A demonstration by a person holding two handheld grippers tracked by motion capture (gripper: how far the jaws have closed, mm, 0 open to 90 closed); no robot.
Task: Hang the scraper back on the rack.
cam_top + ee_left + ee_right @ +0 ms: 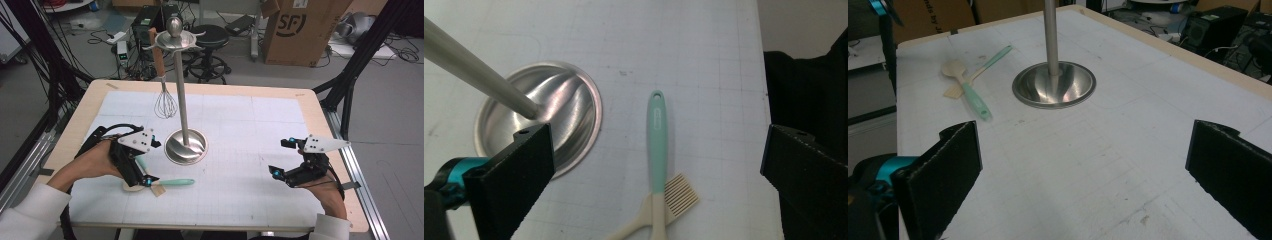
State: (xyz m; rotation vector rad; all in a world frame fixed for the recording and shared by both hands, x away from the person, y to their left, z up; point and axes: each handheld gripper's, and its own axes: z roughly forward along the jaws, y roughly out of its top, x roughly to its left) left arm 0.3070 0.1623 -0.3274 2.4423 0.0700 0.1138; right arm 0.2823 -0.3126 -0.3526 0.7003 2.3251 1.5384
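The surface (260, 130) was the biggest thing there: a pale wood board under a white gridded mat, matte and a bit scuffed, which probably gave the utensils a flat, non-slip place to lie.

Next down was the rack (182, 90), a polished steel pole rising from a round dished base, with a hooked ring and a knob on top. It stood left of centre, I'd guess so both hands could reach the hooks. A whisk (164, 97) hung from one hook by its wooden handle, wire loops dangling clear of the mat.

The left tongs (145, 175) hovered low just beside the base, black blocky jaws spread wide with nothing between them. In the left gripper view they straddled the brush (657, 145) lying flat below, so it looked like a pickup was being lined up. The right tongs (286, 161) sat well apart on the other side, also wide and empty, probably just waiting.

The brush had a smooth mint-green handle with a hanging hole at its tip, then a cream neck. A cream spatula (955, 71) lay crossed with it, touching, near the front left edge. Its comb-like ribbed end (681, 195) poked out beside the crossing.
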